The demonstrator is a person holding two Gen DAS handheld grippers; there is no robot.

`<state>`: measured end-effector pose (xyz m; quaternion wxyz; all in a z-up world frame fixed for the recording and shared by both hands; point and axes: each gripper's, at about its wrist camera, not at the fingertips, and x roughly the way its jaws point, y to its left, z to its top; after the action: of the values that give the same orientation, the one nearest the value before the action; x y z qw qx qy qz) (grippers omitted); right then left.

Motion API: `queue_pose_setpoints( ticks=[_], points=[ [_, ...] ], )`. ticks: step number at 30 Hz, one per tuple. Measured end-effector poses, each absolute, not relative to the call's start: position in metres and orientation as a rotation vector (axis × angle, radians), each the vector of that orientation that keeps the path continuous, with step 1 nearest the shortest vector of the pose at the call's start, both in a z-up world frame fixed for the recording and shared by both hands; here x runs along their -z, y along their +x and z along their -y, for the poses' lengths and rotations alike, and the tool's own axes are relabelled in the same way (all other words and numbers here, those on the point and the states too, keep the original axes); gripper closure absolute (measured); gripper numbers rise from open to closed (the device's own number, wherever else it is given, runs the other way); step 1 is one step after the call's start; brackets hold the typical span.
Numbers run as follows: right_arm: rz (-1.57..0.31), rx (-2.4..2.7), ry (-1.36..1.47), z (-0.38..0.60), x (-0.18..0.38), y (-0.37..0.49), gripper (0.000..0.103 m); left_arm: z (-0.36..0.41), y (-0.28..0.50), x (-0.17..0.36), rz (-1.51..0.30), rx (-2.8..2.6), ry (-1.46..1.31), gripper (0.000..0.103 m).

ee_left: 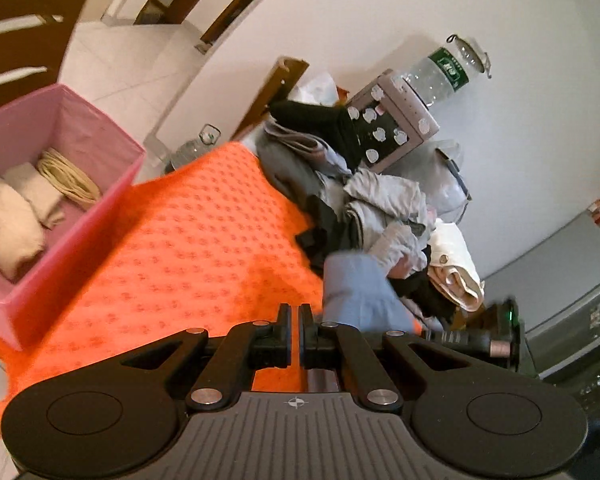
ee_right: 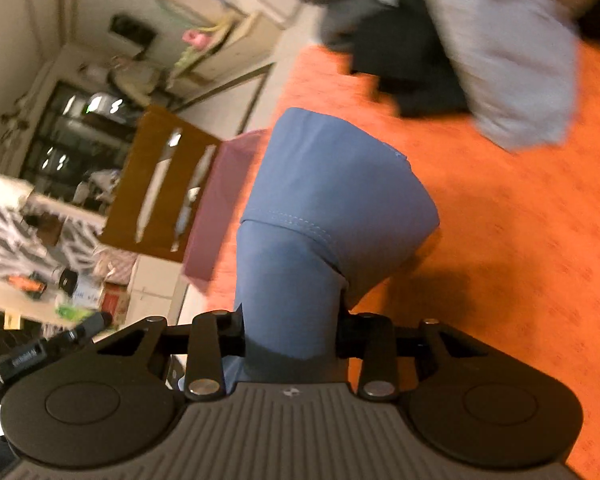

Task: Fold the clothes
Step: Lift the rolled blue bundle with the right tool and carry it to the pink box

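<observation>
A folded blue garment (ee_right: 324,208) is clamped between the fingers of my right gripper (ee_right: 292,336) and held above the orange cloth (ee_right: 520,240). The same blue garment (ee_left: 356,292) shows in the left wrist view, just right of my left gripper (ee_left: 299,320), which is shut and empty over the orange cloth (ee_left: 188,248). A heap of unfolded grey, black and white clothes (ee_left: 372,208) lies at the cloth's far right edge; it also shows blurred in the right wrist view (ee_right: 480,40).
A pink fabric box (ee_left: 60,184) with folded beige items stands at the left on the cloth, also seen in the right wrist view (ee_right: 220,208). A plastic water bottle (ee_left: 440,72) and a grey case (ee_left: 396,120) lie behind the heap. A wooden chair (ee_right: 160,184) stands beyond.
</observation>
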<state>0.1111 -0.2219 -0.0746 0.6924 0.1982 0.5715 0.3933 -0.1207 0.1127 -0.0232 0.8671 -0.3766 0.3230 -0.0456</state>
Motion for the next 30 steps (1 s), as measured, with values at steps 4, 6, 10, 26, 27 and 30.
queue_pose_setpoints(
  ticks=[4,6,10,26,27,30],
  points=[
    [-1.244,-0.995,0.394,0.159,0.050,0.113,0.062,-0.151,-0.155,0.016,-0.660,0.087,-0.783,0.099],
    [-1.234,-1.058,0.367,0.121,0.041,0.114,0.062,-0.171,-0.169,0.013,-0.653,0.085,-0.746,0.099],
    [-1.232,-1.169,0.300,0.028,0.033,0.113,0.062,-0.221,-0.193,0.006,-0.653,0.084,-0.632,0.099],
    [-1.476,-1.571,-0.315,-0.332,0.153,0.137,0.062,-0.341,-0.209,0.035,-0.688,-0.070,-0.561,0.099],
    [-1.498,-1.589,-0.377,-0.346,0.168,0.135,0.062,-0.346,-0.206,0.039,-0.695,-0.087,-0.562,0.099],
    [-1.562,-1.638,-0.565,-0.384,0.210,0.128,0.062,-0.363,-0.195,0.053,-0.705,-0.151,-0.581,0.099]
  ],
)
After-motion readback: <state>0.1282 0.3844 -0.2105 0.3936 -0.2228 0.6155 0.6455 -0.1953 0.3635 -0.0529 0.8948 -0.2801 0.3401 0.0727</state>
